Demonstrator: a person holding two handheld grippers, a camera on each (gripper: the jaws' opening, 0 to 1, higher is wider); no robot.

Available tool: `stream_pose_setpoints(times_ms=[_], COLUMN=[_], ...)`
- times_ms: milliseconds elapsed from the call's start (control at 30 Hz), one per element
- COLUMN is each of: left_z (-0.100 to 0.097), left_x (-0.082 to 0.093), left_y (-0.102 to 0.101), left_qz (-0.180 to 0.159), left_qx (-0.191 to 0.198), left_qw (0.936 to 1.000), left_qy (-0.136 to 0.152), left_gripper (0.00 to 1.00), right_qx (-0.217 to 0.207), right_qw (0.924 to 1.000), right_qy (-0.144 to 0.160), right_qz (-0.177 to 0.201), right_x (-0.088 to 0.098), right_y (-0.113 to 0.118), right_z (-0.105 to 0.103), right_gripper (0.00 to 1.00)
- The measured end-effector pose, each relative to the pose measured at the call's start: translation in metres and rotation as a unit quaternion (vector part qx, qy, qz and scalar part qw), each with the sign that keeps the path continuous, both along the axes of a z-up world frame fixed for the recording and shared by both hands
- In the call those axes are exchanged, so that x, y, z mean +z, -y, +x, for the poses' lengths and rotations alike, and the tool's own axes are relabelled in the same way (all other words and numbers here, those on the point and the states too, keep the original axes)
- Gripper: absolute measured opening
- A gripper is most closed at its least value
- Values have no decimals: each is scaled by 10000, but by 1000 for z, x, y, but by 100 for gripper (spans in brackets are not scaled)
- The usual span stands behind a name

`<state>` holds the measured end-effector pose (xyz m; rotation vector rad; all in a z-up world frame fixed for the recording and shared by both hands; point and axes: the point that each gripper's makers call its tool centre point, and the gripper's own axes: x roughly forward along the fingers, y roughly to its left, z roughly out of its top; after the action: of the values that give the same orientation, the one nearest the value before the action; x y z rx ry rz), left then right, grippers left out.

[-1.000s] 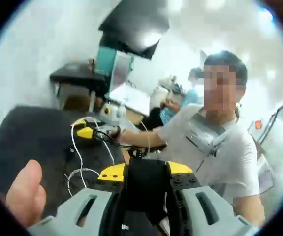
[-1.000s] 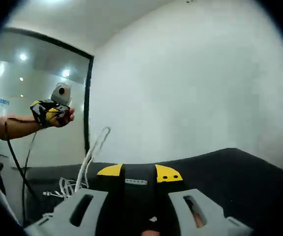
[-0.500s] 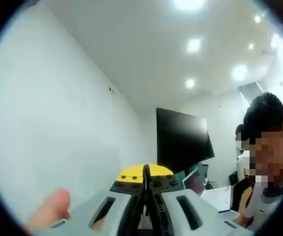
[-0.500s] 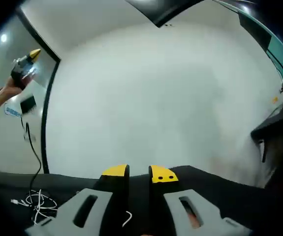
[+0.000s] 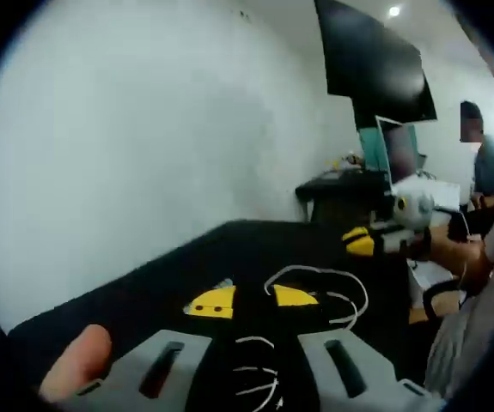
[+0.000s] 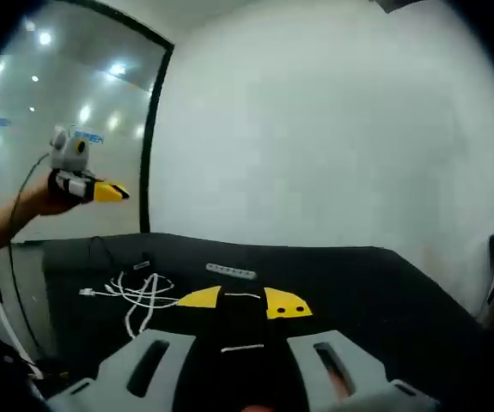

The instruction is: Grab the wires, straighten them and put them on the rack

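A tangle of white wires (image 6: 139, 287) lies on the black table (image 6: 358, 283), left of and just beyond my right gripper (image 6: 242, 300), which is open. Thin white strands show in the gap between its jaws. A small pale bar (image 6: 231, 271) lies on the table past the tips. The left gripper (image 6: 113, 192) hovers above the table's left end in a hand. In the left gripper view, white wires (image 5: 315, 279) loop just beyond my open left gripper (image 5: 253, 300), with more strands between the jaws. The right gripper (image 5: 362, 241) hangs over the table's far side.
A thumb (image 5: 75, 369) rests by the left gripper's base. A black screen (image 5: 371, 60) hangs on the white wall above a dark desk (image 5: 341, 184) with a laptop. A person (image 5: 487, 163) stands at the right. A glass partition (image 6: 57, 129) borders the table's left end.
Both views have swung down from wall and ceiling onto the black table. The left gripper's jaws, together half a second ago, now stand apart. The wires lie on the table.
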<state>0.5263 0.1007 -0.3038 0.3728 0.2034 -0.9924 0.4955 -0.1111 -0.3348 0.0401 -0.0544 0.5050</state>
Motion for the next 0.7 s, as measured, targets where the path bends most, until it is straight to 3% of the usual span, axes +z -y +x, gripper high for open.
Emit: stream_pose_setpoints(times_ms=[67, 100, 133, 167, 233, 300, 333, 367, 400, 433, 467, 500, 533, 567, 600, 633, 667, 700], left_z=[-10, -16, -24, -35, -52, -58, -68, -82, -92, -95, -95, -88, -82, -77, -75, -75, -75, -75], left_x=[-6, 0, 13, 17, 6, -8, -11, -12, -22, -38, -63, -84, -103, -123, -124, -114, -89, -60], left_y=[1, 2, 4, 5, 3, 8, 23, 43, 58, 66, 70, 70, 67, 59, 57, 63, 69, 70], left_qz=[290, 229, -202, -377, -214, -224, -660, -1263, -1411, -1495, -1086, -623, -167, 467, 726, 514, 130, -64], left_qx=[-300, -401, -405, -457, -277, 388, 442, 253, 158, 361, 502, 631, 790, 1075, 1076, 1010, 989, 810], left_qw=[9990, 9984, 9987, 9982, 9984, 9961, 9918, 9830, 9757, 9659, 9681, 9759, 9785, 9764, 9785, 9818, 9857, 9910], left_qy=[169, 311, 230, 12, -437, -765, -1003, -1312, -1672, -2081, -2201, -1993, -1898, -1816, -1605, -1521, -1360, -1067], left_gripper=[26, 26, 25, 24, 23, 27, 35, 44, 53, 54, 52, 50, 44, 25, 2, 1, 0, 0], right_qx=[73, 59, 85, 110, 88, 32, 28, -10, -68, -166, -241, -366, -382, -419, -444, -514, -687, -838], right_qw=[9998, 9994, 9988, 9984, 9982, 9982, 9982, 9981, 9980, 9975, 9969, 9957, 9956, 9954, 9949, 9946, 9954, 9923], right_qy=[176, 300, 415, 492, 529, 550, 572, 606, 632, 685, 747, 851, 852, 860, 901, 898, 649, 903], right_qz=[-115, -187, -234, -259, -276, -234, -193, -120, -51, -24, -9, -1, 4, -13, 3, 5, -159, 102], right_x=[5, 7, 10, 10, 9, 8, 9, 11, 14, 17, 20, 24, 23, 22, 18, 14, 8, 18], right_y=[-5, -5, -6, -6, -4, -2, -3, -2, -1, 1, 1, 4, 2, 2, 6, 10, 19, 28], right_z=[-8, -10, -11, -12, -9, 1, 4, 10, 18, 27, 35, 46, 49, 55, 62, 68, 68, 65], right_gripper=[15, 15, 15, 15, 15, 15, 15, 15, 15, 15, 15, 15, 15, 15, 15, 15, 15, 15])
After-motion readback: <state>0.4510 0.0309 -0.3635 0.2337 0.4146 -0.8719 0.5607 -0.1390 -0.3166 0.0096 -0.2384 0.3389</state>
